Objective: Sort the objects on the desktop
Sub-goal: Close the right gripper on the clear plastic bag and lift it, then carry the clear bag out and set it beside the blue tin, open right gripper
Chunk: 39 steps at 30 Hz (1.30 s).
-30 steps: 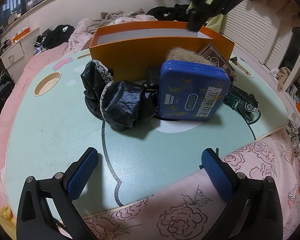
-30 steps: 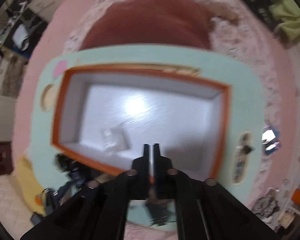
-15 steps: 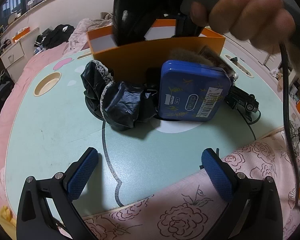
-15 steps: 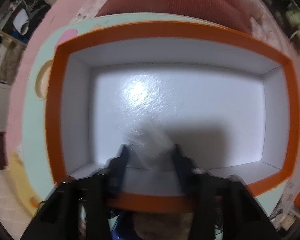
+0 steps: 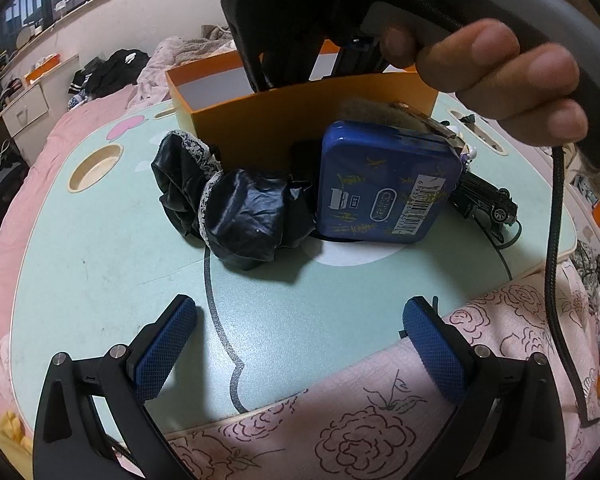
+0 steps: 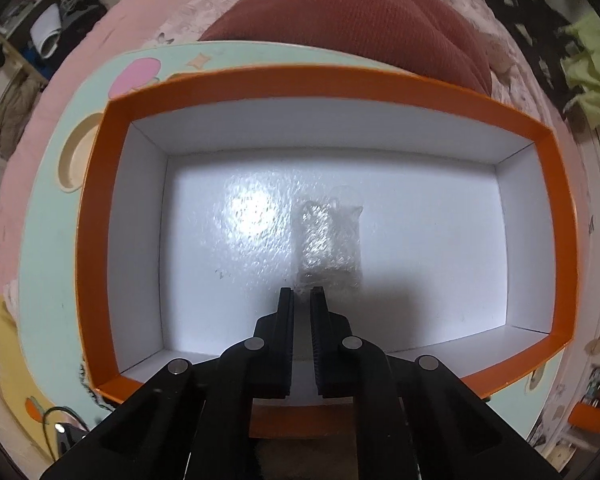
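Right claw [image 6: 302, 294] hung over the orange box [image 6: 96, 240], pointing straight down into it. Its jaws had just been closing and stood nearly together with nothing between them, so clenched on air. A small clear plastic packet [image 6: 330, 240] lay flat on the box's white floor, just beyond the claw tips and apart from them, roughly mid-box. Nothing else was inside the box that I could make out.

Left claw [image 5: 300, 344] sat low at the near edge of the bench [image 5: 100, 264], jaws spread wide and empty, blue pads [image 5: 164, 346] facing each other, well short of the pile.

The pile lay against the near wall of the box: a crumpled black cloth with lace trim [image 5: 228, 208] on the left, and a blue tin [image 5: 384, 184] leaning toward the box on the right, touching the cloth. A brown furry thing [image 5: 372, 106] was wedged between tin and box; I could not tell what it was. A dark toy car [image 5: 488, 200] was just right of the tin, on the bench.

My right hand [image 5: 500, 76] showed above the box in the left view, wrapped around the claw handle, with a black cable [image 5: 556, 264] hanging from it. The bench stood on a bed with a pink floral cover [image 5: 380, 420].
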Available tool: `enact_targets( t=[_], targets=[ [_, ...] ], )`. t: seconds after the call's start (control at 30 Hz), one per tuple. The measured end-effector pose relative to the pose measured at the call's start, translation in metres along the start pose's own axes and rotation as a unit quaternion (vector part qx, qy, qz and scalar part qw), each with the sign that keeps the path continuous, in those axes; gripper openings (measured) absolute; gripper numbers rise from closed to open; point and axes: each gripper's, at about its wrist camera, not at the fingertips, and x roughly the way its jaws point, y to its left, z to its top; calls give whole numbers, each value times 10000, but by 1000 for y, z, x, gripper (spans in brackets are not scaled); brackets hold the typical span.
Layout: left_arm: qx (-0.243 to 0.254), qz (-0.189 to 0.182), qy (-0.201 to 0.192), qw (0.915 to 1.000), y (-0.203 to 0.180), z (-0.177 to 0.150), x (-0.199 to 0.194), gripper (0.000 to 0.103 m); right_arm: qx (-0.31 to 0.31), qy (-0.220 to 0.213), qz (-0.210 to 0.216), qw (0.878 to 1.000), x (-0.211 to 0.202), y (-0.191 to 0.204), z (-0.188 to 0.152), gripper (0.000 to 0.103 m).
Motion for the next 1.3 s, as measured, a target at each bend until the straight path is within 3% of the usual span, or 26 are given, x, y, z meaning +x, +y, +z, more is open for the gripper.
enact_targets(
  t=[0.1, 0.23, 0.27, 0.3, 0.37, 0.4, 0.57, 0.63, 0.7, 0.73, 1.0, 1.13, 1.23, 1.3],
  targets=[
    [8, 0, 0, 10000, 0, 0, 0, 103, -64, -234, -250, 9994, -6, -3, -9, 2],
    [18, -11, -2, 10000, 0, 0, 0, 103, -196, -329, -208, 9990, -2, -24, -19, 2],
    [19, -13, -3, 10000, 0, 0, 0, 103, -257, -374, -307, 9985, -3, -24, -20, 12],
    [23, -15, -4, 10000, 0, 0, 0, 103, -342, -435, -491, 9973, -7, -24, -23, 36],
    [27, -15, -5, 10000, 0, 0, 0, 103, -445, -613, -683, 9948, -9, -25, -20, 68],
    [32, -20, -5, 10000, 0, 0, 0, 103, -548, -787, -796, 9922, -15, -24, -22, 71],
    [43, -29, -8, 10000, 0, -1, 0, 103, -649, -781, -1000, 9898, -9, -14, -6, 70],
    [54, -36, -9, 10000, 0, 0, 0, 103, -632, -711, -1006, 9904, 0, -13, 4, 63],
    [57, -39, -9, 10000, 0, -1, 0, 103, -613, -513, -944, 9923, 21, -3, 21, 33],
    [55, -44, -7, 10000, 0, 0, 0, 103, -563, -583, -718, 9941, 28, -1, 29, 31],
    [75, -58, -8, 10000, 1, 0, 0, 103, -435, -766, -471, 9950, 22, -7, 23, 30],
    [85, -62, -8, 9999, 0, 1, 0, 103, -162, -1366, 0, 9905, -17, -20, 12, 30],
    [90, -64, -12, 9999, 1, 0, 0, 103, 81, -1911, 518, 9802, -63, -46, -21, 30],
    [95, -67, -12, 9999, 0, 1, -1, 103, 133, -2046, 676, 9764, -79, -60, -49, 30]
  ],
)
